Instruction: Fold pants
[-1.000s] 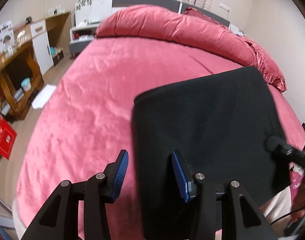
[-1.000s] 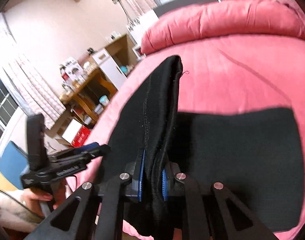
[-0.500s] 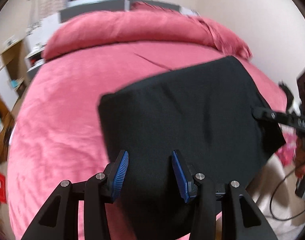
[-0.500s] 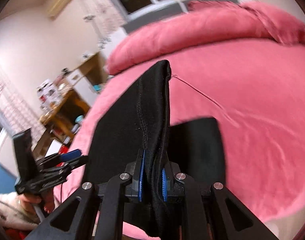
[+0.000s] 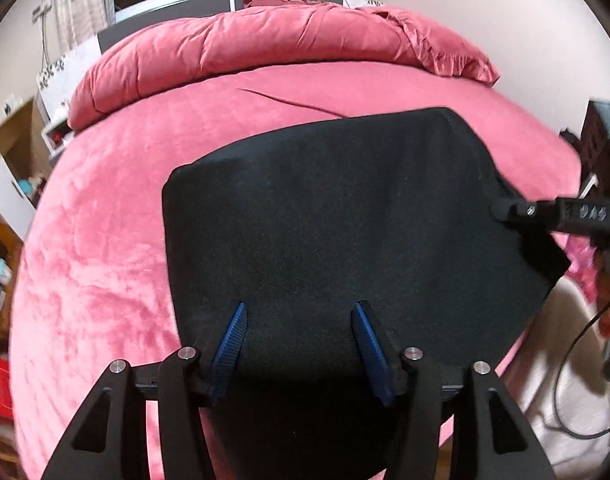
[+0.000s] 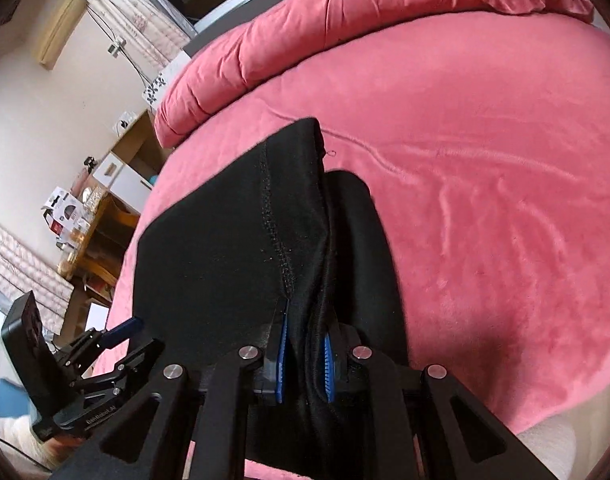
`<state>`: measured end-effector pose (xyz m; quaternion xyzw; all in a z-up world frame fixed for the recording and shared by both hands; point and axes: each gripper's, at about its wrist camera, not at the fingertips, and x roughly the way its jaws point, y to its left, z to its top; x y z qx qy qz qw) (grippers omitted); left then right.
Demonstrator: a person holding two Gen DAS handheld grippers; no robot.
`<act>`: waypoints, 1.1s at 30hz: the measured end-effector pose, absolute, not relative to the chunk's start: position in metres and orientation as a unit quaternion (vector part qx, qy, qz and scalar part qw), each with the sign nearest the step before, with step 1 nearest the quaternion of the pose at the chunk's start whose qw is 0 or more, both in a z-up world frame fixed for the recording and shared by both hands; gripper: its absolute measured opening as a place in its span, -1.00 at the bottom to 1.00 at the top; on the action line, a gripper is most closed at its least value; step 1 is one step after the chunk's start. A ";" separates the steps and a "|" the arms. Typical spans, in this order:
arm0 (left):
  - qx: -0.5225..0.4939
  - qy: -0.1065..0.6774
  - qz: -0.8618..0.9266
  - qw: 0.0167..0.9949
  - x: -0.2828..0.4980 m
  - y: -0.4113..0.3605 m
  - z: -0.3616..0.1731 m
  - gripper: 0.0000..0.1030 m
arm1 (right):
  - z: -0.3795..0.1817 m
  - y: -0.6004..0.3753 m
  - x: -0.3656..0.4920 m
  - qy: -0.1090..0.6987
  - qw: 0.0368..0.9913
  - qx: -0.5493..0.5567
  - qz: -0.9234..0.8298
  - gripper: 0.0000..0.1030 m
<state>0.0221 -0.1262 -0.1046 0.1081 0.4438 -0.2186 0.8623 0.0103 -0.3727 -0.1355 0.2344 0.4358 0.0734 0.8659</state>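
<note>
Pants (image 5: 345, 220): black, folded flat, lying on the bed (image 5: 117, 216) at its near edge, one layer lifted at the right side. Right tongs (image 6: 305, 354): clenched on that raised fabric edge. Left tongs (image 5: 299, 344): jaws opening above the pants, nothing gripped. Bed: pink cover, rolled pink duvet (image 5: 265, 48) along the far edge.
</note>
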 end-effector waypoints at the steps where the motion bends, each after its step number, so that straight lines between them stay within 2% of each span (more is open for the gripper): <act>1: 0.128 0.447 -0.217 0.858 0.022 -0.131 -0.110 0.12 | -0.140 -0.372 0.012 0.441 0.865 0.230 0.070 -0.70; 4: 0.156 0.438 -0.223 0.857 0.016 -0.138 -0.105 0.06 | -0.143 -0.376 0.013 0.449 0.855 0.253 0.060 -0.63; 5: 0.152 0.440 -0.231 0.854 0.016 -0.137 -0.101 0.06 | -0.136 -0.378 0.011 0.447 0.857 0.253 0.046 -0.50; 7: 0.123 0.433 -0.247 0.858 0.018 -0.130 -0.084 0.01 | -0.115 -0.381 0.006 0.432 0.873 0.228 -0.007 -0.40; 10: 0.078 0.401 -0.218 0.886 0.030 -0.116 -0.063 0.01 | -0.079 -0.377 0.000 0.392 0.893 0.219 -0.001 -0.40; 13: 0.024 0.412 -0.194 0.890 0.054 -0.110 -0.060 0.01 | -0.061 -0.350 0.005 0.378 0.909 0.172 0.016 -0.36; 18: 0.027 0.445 -0.184 0.876 0.089 -0.120 -0.079 0.01 | -0.084 -0.299 0.049 0.411 0.906 0.090 0.055 -0.33; 23: 0.080 0.451 -0.159 0.874 0.109 -0.131 -0.111 0.02 | -0.122 -0.303 0.084 0.447 0.890 0.084 0.026 -0.34; 26: 0.092 0.440 -0.160 0.879 0.112 -0.137 -0.122 0.10 | -0.132 -0.313 0.090 0.447 0.888 0.105 0.018 -0.46; 27: 0.099 0.443 -0.159 0.877 0.114 -0.141 -0.127 0.12 | -0.135 -0.317 0.089 0.444 0.889 0.110 0.014 -0.58; 32: 0.112 0.416 -0.151 0.890 0.116 -0.149 -0.138 0.15 | -0.153 -0.333 0.095 0.418 0.897 0.144 0.001 -0.96; 33: 0.112 0.412 -0.152 0.891 0.113 -0.148 -0.137 0.14 | -0.152 -0.334 0.095 0.413 0.898 0.154 0.005 -0.97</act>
